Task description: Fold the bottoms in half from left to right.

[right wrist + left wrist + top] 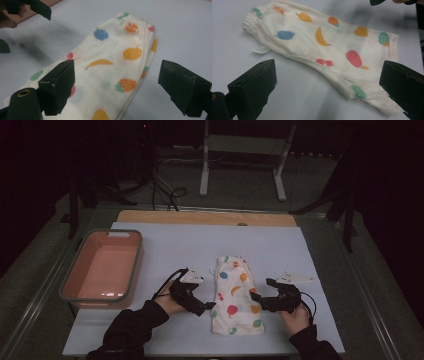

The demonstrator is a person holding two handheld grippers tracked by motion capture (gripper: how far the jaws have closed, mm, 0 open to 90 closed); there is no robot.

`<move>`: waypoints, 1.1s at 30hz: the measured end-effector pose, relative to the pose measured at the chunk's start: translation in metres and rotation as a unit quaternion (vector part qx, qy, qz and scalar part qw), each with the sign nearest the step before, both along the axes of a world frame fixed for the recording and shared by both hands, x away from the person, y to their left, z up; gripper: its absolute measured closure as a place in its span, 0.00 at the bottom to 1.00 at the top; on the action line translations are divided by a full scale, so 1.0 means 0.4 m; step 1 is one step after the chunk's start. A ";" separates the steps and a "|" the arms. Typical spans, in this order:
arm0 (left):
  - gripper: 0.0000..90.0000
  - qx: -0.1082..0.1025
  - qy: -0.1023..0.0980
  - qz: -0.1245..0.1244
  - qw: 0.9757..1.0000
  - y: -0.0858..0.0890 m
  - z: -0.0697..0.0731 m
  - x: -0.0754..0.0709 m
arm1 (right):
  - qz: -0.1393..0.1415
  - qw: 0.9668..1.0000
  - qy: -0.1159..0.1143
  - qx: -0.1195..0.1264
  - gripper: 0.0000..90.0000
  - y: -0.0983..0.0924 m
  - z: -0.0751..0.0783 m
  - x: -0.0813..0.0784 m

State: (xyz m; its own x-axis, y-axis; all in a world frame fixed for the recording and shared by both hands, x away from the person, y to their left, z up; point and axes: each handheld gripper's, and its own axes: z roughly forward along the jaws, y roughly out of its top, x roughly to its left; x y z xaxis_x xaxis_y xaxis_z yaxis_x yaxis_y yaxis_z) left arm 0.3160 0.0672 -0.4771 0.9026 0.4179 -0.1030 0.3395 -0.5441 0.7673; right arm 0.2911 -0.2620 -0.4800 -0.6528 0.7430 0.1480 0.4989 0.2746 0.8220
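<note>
Fruit-print cloth (folded) beyond spread jaws

The cloth's near end runs off the right gripper view's bottom edge; the far-off hand there is perhaps blurred.

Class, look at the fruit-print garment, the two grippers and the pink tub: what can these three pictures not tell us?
- Garment underside: hidden against the table, all views.
- Its near hem: cut off by the bottom edge, right gripper view.
- White label: too blurred to read, left gripper view.
- Pink tub near inside wall: hidden by its rim, high view.
- Background floor: too dark, high view.
</note>
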 end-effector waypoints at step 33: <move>0.02 -0.006 -0.008 0.088 0.996 -0.038 0.032 0.115 | -0.007 1.000 -0.023 -0.010 0.16 0.039 0.011 0.162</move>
State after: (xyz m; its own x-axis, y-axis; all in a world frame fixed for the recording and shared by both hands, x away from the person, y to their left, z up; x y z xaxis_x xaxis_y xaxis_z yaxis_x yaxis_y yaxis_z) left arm 0.3621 0.0519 -0.4645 0.8174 0.5682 -0.0947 0.4162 -0.4688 0.7791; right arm 0.3560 -0.2462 -0.4754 -0.6487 0.7541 0.1025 0.4644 0.2855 0.8383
